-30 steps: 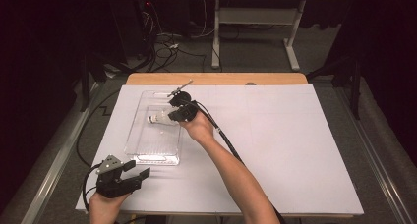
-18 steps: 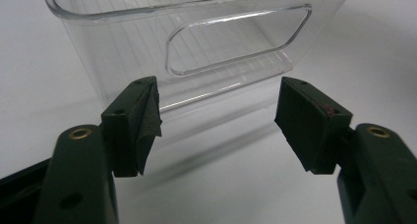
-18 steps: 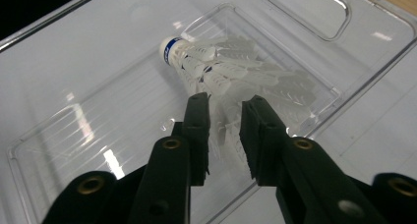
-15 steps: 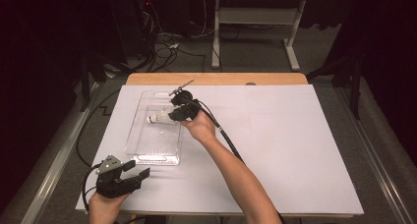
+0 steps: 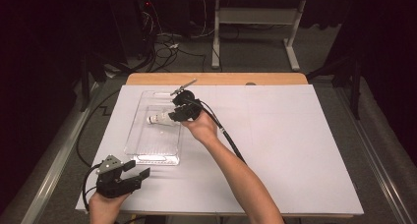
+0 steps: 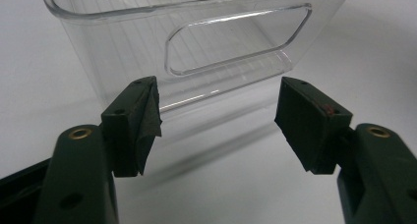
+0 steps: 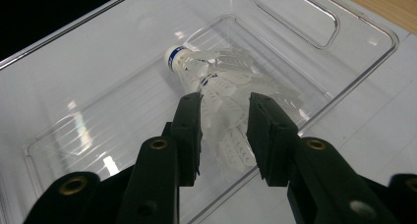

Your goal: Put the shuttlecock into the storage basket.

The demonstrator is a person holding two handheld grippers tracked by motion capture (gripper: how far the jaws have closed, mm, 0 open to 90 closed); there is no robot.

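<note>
White feathered shuttlecock [image 7: 216,86] in clear plastic bin [image 7: 314,27]
It lies on its side on the bin floor, blue-banded cork pointing away from the near wall.

One fixed overhead camera and two cameras riding on the tongs.

The high view is looking forward and down from the person's side, taking in the whole counter [image 5: 275,150] from well back. The left gripper view is sitting low and close, facing the near end wall of the clear bin [image 6: 196,32]. The right gripper view is peering down into that same bin [image 7: 98,86] from just above; all three are sharing it.
</note>
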